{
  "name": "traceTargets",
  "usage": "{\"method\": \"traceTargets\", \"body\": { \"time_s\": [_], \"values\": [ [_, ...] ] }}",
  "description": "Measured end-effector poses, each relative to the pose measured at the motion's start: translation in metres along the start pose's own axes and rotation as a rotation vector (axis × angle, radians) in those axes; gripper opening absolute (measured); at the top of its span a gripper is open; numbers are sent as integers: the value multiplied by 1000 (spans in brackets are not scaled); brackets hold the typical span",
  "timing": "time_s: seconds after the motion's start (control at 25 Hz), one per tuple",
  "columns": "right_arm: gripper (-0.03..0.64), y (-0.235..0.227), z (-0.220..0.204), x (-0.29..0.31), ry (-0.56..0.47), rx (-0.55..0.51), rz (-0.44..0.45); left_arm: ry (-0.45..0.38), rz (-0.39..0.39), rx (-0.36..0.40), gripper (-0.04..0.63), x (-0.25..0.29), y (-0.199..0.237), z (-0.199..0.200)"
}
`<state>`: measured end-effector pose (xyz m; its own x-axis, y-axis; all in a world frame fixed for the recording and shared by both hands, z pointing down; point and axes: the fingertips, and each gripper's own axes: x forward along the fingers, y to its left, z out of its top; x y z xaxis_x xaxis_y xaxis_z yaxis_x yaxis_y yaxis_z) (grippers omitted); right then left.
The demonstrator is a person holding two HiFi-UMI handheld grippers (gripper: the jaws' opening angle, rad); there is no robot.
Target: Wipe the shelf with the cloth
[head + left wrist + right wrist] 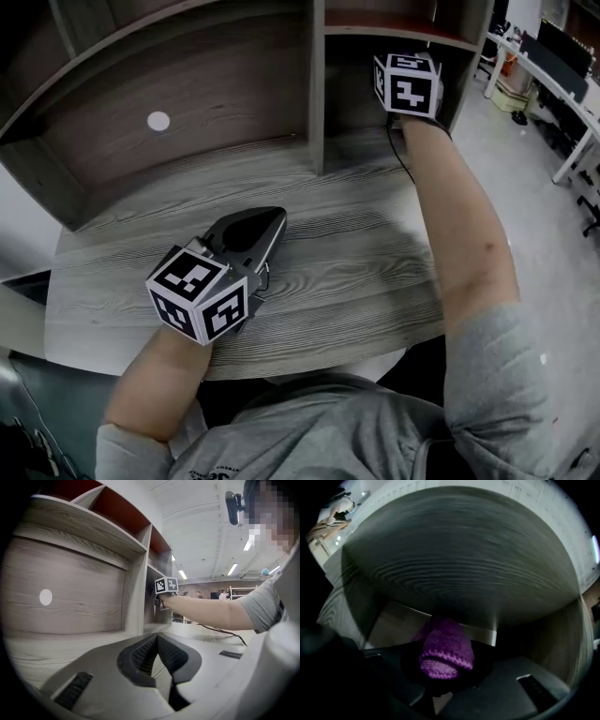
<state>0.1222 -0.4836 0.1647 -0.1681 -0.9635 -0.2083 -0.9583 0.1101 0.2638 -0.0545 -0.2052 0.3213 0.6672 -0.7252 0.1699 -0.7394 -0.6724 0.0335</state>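
A purple knitted cloth (445, 654) is bunched between the jaws of my right gripper (444, 667), which is shut on it. That gripper reaches into the dark right compartment of the wooden shelf unit (317, 84). In the head view only its marker cube (408, 84) shows there, and the cloth is hidden. The cloth hangs close to the compartment's back wall (454, 573). I cannot tell if it touches. My left gripper (270, 219) lies on the desk top (356, 281) in front of the left compartment, shut with nothing in it (157, 639).
A white round disc (158, 120) sits on the left compartment's back panel. A black cable (401, 155) runs along my right forearm. White office desks (562, 84) stand on the floor to the right. The desk's front edge is near my body.
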Motion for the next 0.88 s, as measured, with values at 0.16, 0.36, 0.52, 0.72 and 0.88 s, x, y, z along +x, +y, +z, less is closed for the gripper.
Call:
{"method": "traceTargets", "body": {
  "time_s": [0.16, 0.36, 0.52, 0.72, 0.88],
  "values": [
    [74, -45, -16, 1, 66, 118, -129, 1, -18, 7, 11, 1, -4, -1],
    [72, -62, -6, 4, 56, 226, -206, -6, -41, 16, 9, 2, -9, -1],
    [74, -70, -16, -5, 71, 328, -231, -2, -49, 18, 9, 3, -9, -1],
    [74, -2, 1, -28, 10, 86, -40, 1, -55, 18, 9, 2, -10, -2],
    [74, 87, 23, -36, -144, -402, 120, -2, -59, 19, 10, 3, -11, -2]
  ]
}}
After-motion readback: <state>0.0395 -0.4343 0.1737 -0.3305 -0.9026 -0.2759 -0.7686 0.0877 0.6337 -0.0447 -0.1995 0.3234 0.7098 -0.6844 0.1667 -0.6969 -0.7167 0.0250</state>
